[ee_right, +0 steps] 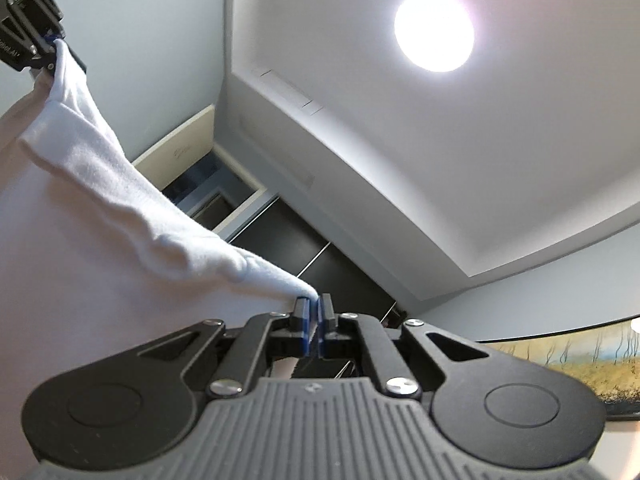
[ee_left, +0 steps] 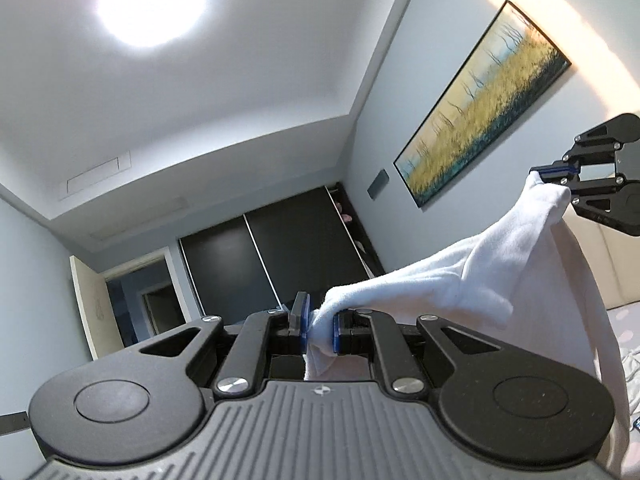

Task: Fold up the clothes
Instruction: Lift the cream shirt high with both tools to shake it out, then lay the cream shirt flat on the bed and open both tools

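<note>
A white garment (ee_left: 460,276) stretches across the lower right of the frame, pinched between the blue pads of the left gripper (ee_left: 320,330) at bottom centre and the right gripper (ee_left: 554,174) at the right edge. Behind: a landscape painting (ee_left: 484,108), dark wardrobe doors (ee_left: 276,256), a glaring ceiling lamp (ee_left: 150,0).

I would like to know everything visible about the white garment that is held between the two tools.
The white garment looks like soft, slightly fuzzy knit cotton. It is lifted in the air and stretched between the tools, with its upper edge folded into a thick, wrinkled band. The left tool is shut on one bunched end, and the right tool is shut on the other, thinner corner. Below the band, the rest hangs down as a smooth, pale sheet. What kind of garment it is cannot be told.
</note>
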A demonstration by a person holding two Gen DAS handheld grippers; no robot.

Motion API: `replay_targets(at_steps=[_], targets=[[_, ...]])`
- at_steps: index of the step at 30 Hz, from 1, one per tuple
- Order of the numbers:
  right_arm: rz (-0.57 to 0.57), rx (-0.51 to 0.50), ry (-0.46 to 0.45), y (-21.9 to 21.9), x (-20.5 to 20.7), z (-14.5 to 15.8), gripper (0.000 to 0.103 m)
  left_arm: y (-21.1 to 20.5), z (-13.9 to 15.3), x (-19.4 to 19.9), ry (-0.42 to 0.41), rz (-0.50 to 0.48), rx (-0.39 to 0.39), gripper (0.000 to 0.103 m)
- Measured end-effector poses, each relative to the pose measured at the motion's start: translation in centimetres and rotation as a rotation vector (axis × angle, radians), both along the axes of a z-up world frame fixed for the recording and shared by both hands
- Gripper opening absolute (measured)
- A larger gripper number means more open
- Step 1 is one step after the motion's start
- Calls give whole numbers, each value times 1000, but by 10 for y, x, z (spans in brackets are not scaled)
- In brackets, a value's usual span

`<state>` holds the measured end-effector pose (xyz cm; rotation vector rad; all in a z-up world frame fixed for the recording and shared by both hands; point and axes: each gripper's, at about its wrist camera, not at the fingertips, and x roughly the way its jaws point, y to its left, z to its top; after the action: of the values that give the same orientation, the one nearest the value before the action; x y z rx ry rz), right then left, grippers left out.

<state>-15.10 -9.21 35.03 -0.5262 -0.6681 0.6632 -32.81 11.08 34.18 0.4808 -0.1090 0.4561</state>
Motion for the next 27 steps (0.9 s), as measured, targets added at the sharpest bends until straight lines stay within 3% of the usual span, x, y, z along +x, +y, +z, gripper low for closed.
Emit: replay_targets(at_steps=[4, 7, 17, 23, 27], targets=[[16, 0, 22, 5, 6, -7, 4, 13, -2, 15, 30, 24, -18, 9], [24, -42, 73, 21, 21, -22, 4, 28, -19, 35, 101, 59, -41, 9], [-12, -249, 239, 111, 99, -98, 4, 107, -105, 138, 357, 135, -159, 9], [-33, -427, 361, 176, 159, -162, 4, 171, -169, 208, 512, 137, -272, 9], [-63, -525, 429, 219, 205, -207, 4, 211, -209, 245, 569, 145, -317, 9]])
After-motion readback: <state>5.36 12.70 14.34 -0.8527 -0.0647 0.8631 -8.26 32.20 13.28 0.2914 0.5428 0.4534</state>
